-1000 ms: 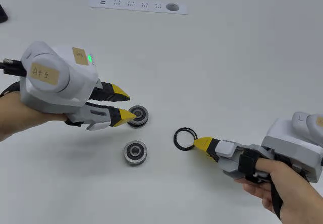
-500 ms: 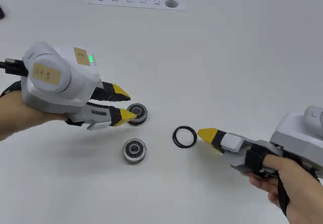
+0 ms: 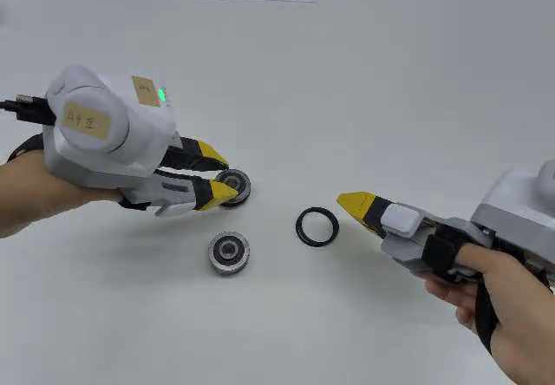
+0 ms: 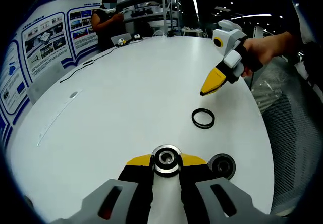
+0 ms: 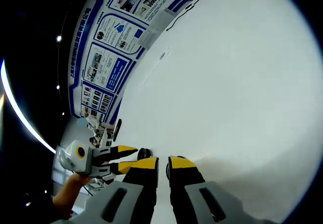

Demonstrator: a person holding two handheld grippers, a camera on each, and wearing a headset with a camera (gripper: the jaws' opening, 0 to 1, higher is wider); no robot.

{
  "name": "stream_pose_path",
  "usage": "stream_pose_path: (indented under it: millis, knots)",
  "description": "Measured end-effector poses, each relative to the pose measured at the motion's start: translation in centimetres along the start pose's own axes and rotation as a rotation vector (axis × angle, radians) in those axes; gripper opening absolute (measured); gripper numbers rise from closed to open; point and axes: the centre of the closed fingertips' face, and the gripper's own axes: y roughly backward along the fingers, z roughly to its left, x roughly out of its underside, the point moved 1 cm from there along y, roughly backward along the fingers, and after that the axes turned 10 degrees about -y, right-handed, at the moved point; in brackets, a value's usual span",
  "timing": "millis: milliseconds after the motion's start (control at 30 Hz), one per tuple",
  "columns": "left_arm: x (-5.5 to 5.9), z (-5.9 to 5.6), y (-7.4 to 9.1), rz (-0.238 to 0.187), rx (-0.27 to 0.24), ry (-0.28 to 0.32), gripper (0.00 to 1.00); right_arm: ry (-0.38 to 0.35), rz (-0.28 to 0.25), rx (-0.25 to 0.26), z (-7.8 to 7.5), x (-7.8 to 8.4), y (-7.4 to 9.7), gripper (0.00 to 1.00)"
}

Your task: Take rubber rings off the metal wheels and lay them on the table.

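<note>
The right gripper (image 3: 354, 201), jaws all but closed and empty, has backed off toward 3 o'clock. The rubber ring (image 3: 316, 226) it was touching now lies free on the table (image 3: 408, 90), near its tips at 8 o'clock, so I judge one ring delivered. The left gripper (image 3: 220, 174) clamps a metal wheel (image 3: 234, 183). A second wheel (image 3: 228, 251) lies at its 6 o'clock.

A white table (image 4: 131, 82) spreads ahead of the left gripper (image 4: 166, 159); far beyond it stand shelves (image 4: 151, 2) under bright ceiling strip lights (image 4: 194, 2). Blue-framed poster boards (image 4: 45, 37) line the wall off to its left.
</note>
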Motion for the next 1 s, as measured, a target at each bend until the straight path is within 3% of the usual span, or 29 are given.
stream_pose_path:
  millis: [400,833,933,1000]
  knots:
    - [0.2,0.1,-0.2,-0.009,0.011,0.029,0.19,-0.02,0.011,-0.028,0.5,-0.1,-0.6,0.09]
    - [0.2,-0.1,-0.3,0.002,0.02,-0.007,0.14,-0.007,0.045,-0.062,1.6,0.5,-1.4,0.09]
    - [0.3,0.1,-0.3,-0.006,0.022,0.058,0.13,0.006,0.057,-0.076,2.1,0.6,-1.9,0.09]
    - [0.3,0.1,-0.3,0.003,0.028,0.023,0.13,0.023,0.068,-0.089,2.4,0.8,-2.5,0.1]
